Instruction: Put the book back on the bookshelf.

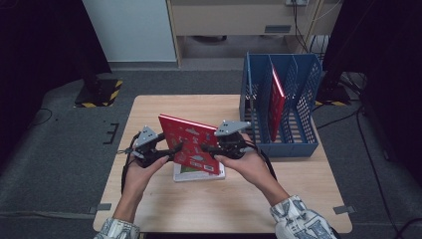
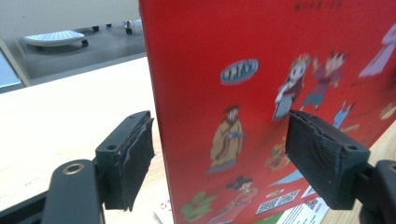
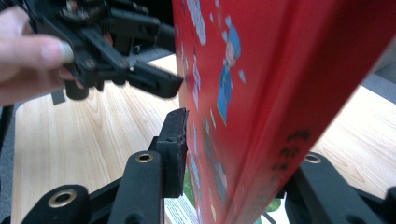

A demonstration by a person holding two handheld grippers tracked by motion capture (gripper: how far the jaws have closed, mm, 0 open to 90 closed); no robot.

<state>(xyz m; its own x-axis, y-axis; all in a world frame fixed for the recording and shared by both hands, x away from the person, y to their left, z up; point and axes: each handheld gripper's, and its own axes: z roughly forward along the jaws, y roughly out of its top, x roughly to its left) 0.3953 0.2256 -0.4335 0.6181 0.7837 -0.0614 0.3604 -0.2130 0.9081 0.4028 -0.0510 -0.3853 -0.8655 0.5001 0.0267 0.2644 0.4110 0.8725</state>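
- Black jaws of the right gripper (image 3: 224, 172) are clamped on the red book's (image 1: 188, 144) edge.
- Raised tilted over the table (image 1: 149, 112), the book is straddled by the left gripper (image 2: 219, 154), its pads spread apart, off the cover.
- Another book (image 1: 198, 174) lies flat beneath.

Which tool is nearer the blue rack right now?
Right. The right tool grips the red book's edge on the side toward the blue rack; the left tool sits at the book's far edge, its jaws open around it.

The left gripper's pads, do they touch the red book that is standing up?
Apart. In the left gripper view the red book stands between the open left gripper, with clear gaps beside both pads.
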